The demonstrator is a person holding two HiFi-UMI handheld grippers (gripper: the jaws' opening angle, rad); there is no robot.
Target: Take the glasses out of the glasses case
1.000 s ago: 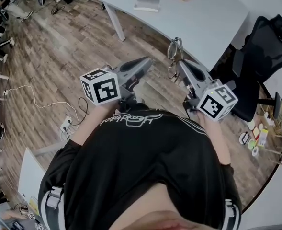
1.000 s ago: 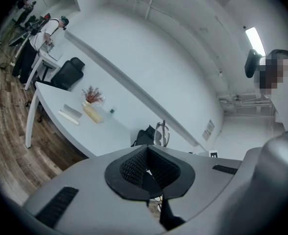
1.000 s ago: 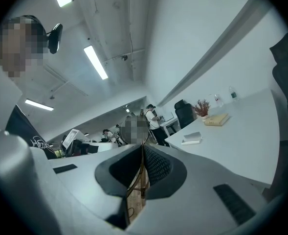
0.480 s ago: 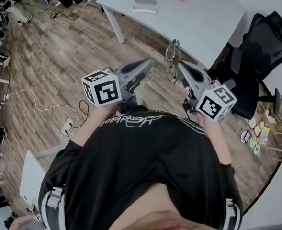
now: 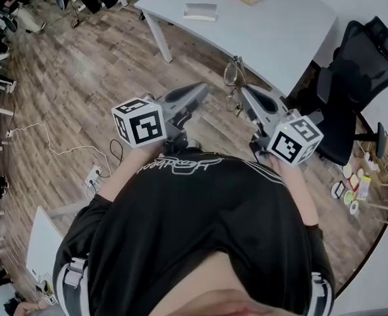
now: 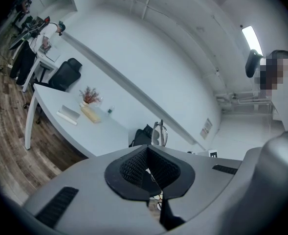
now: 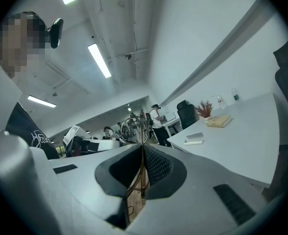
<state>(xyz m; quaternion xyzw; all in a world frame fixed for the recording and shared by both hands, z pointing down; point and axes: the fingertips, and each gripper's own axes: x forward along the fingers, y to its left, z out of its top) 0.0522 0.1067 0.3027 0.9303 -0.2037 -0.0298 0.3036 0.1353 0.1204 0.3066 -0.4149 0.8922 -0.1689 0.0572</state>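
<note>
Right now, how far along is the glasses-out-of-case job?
Done: the thin wire-framed glasses are out, held in the air with no case around them. In hand: the right gripper is shut on them; the left gripper is shut and empty. Left: likely setting them down on the white table. The pale flat box there may be the case; cannot tell.

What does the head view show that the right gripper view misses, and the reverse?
Only the head view shows the left gripper, shut and empty, and the person's black shirt. Only the right gripper view shows ceiling lights and a plant on the table. Both show the right gripper shut on the glasses, plus the white table with a flat white object on it.
</note>
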